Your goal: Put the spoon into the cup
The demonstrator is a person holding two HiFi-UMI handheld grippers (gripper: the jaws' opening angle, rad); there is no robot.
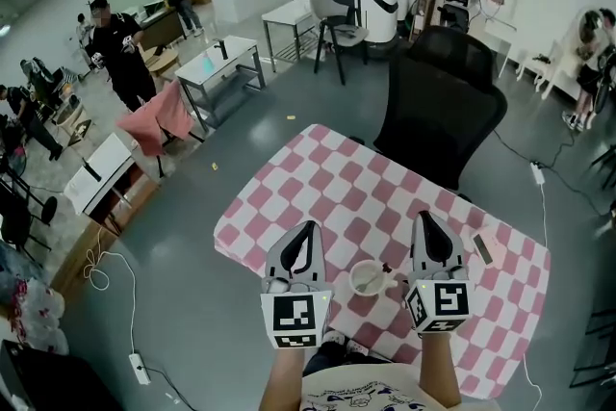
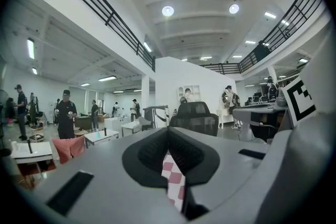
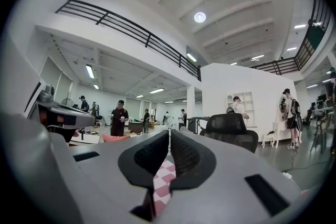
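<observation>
A white cup (image 1: 368,277) stands on the pink-and-white checked table (image 1: 318,178) near its front edge, between my two grippers. A small dark piece (image 1: 387,269) shows at the cup's right rim; I cannot tell whether it is the spoon. My left gripper (image 1: 308,228) hangs above the table left of the cup, jaws shut with nothing in them. My right gripper (image 1: 424,218) hangs to the right of the cup, also shut and empty. In both gripper views the jaws (image 2: 168,131) (image 3: 169,134) point level into the room, and only a strip of checked cloth shows below them.
A small brown flat object (image 1: 482,248) lies on the cloth at the right. A black office chair (image 1: 443,101) stands against the table's far edge. Grey floor, a white cable (image 1: 101,276), other tables and several people lie beyond.
</observation>
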